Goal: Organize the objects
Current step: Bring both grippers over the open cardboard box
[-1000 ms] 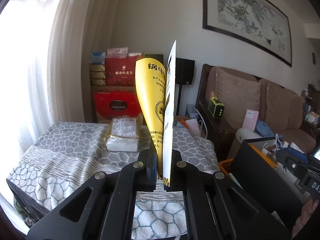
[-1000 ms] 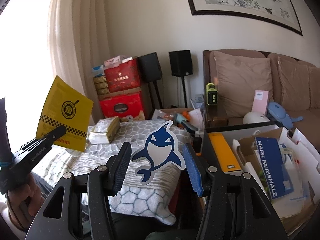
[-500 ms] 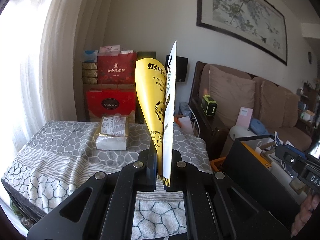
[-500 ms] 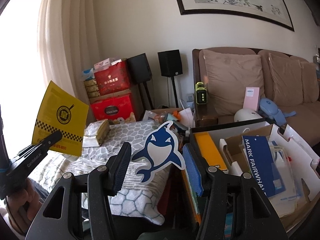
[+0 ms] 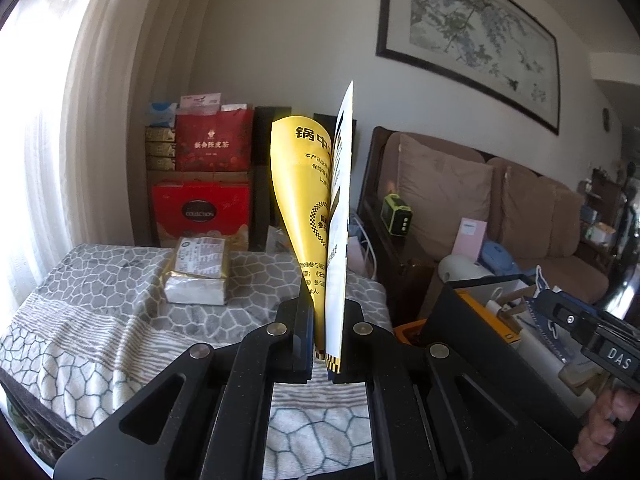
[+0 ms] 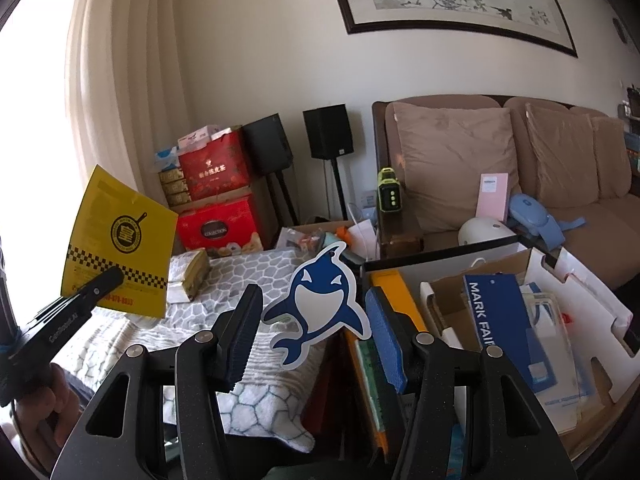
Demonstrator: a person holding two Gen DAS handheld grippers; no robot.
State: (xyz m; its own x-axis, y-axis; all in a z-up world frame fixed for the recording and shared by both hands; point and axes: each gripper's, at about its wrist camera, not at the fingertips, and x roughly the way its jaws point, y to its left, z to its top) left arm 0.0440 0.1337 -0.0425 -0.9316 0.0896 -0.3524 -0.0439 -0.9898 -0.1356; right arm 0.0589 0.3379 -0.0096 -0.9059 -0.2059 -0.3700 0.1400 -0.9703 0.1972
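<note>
The left gripper (image 5: 327,332) was clamped on the lower edge of a yellow pamphlet (image 5: 308,208), its jaws nearly together with only the folded sheets between them. The pamphlet stood upright above the fingers, its leaves slightly fanned. In the right wrist view the same pamphlet (image 6: 120,244) was held in the air at the left, above the patterned cloth (image 6: 276,396) that covered the table.

The right gripper (image 6: 316,320) stood about half open, with a blue and white shark cutout (image 6: 320,300) between its fingers. The cutout appeared to span the gap from one blue pad (image 6: 384,344) to the other, so it was judged to be grasped by its edges, although contact on the left side could not be confirmed.

Just to the right of this gripper sat an open box (image 6: 440,252) already holding upright items, including a blue booklet (image 6: 500,328) and an orange folder (image 6: 394,296). A wrapped packet (image 5: 198,272) lay on the cloth, well apart from both grippers.

Task status, as a judgement: sorting was partly complete. The box held several filed items; the pamphlet and the cutout were both in hand and not yet placed; the packet remained on the table.
</note>
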